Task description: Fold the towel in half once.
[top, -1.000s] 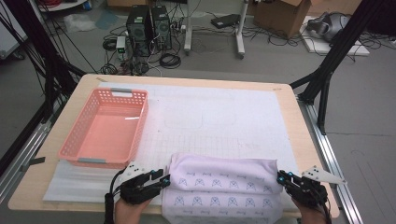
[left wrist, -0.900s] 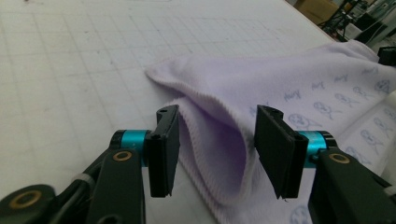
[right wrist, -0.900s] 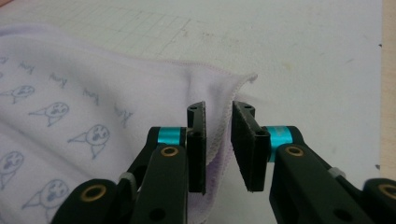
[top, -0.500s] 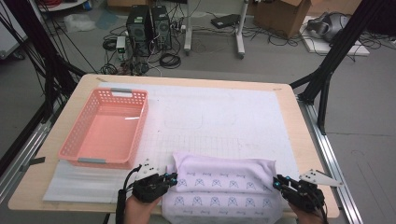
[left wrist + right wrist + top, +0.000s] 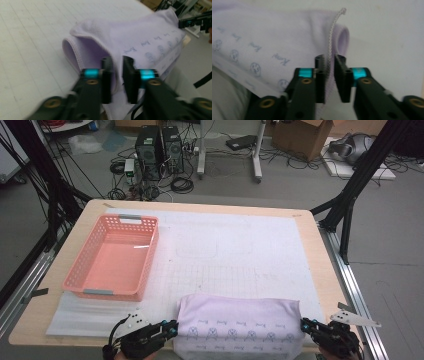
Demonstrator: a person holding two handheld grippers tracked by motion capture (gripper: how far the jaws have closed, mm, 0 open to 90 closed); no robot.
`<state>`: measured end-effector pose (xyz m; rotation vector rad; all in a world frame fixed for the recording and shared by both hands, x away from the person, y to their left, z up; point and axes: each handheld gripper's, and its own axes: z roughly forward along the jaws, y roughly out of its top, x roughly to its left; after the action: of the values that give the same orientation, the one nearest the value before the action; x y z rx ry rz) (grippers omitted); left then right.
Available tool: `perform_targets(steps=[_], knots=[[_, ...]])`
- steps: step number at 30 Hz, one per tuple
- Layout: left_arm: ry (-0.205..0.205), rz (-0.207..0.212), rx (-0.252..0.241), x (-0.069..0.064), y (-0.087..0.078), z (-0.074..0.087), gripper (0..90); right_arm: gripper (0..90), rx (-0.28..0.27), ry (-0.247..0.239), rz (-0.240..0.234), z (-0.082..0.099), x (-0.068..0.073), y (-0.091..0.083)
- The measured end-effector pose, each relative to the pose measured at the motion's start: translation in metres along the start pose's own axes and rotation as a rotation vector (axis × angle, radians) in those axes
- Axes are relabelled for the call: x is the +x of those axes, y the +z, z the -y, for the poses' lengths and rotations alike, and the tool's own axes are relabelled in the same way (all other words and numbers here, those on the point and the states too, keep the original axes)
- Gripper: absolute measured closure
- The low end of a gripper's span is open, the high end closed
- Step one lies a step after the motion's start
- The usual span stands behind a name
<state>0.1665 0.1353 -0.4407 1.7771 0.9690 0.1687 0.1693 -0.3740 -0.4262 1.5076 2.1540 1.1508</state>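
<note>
Lilac printed towel [image 5: 239,329] is lying folded at the near edge of the desk [image 5: 320,245], its front hanging slightly over the lip. Pink basket [image 5: 113,257] is sitting well apart, to the far left on the white grid mat [image 5: 240,255].

Left gripper [image 5: 170,330] is sitting at the towel's left end. In the left gripper view its jaws have just been opening and are standing narrow, a gap between them, with the looped fold of cloth [image 5: 100,50] just beyond the tips; nothing is being pinched.

Right gripper [image 5: 306,325] is sitting at the right end. Its jaws have likewise just been parting; the stitched hem [image 5: 332,32] is running up between them, but the pads are not looking pressed on it.

Risks, as judged: both ends are looking loose, so the overhanging front may be dragging the towel off the desk. If the jaws are closing again, the right one may be catching only the single hem and not both layers, letting the fold fall open when lifted.
</note>
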Motion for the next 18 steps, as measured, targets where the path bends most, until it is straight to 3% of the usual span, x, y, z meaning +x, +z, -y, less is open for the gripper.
perform_targets(steps=[2, 3, 6, 8, 13, 18], knots=[[-0.001, -0.022, -0.005, 0.003, 0.005, 0.0, 50.1, 62.8, -0.018, 0.012, 0.006, 0.001, -0.002, 0.003], [0.007, -0.024, -0.013, 0.004, 0.006, -0.002, 46.3, 59.7, -0.033, 0.014, 0.008, 0.0, -0.002, 0.004], [0.02, -0.055, -0.038, 0.007, 0.012, -0.008, 40.8, 47.8, -0.091, -0.002, 0.023, -0.004, 0.0, 0.006], [-0.003, -0.071, -0.043, 0.013, 0.018, -0.012, 38.5, 44.4, -0.106, -0.013, 0.02, -0.007, 0.002, 0.011], [-0.029, -0.085, 0.015, 0.024, 0.033, -0.016, 32.7, 39.2, -0.044, -0.075, 0.05, -0.013, 0.004, 0.036], [-0.025, -0.089, 0.045, 0.029, 0.045, -0.019, 32.3, 33.0, 0.011, -0.112, 0.043, -0.017, -0.002, 0.051]])
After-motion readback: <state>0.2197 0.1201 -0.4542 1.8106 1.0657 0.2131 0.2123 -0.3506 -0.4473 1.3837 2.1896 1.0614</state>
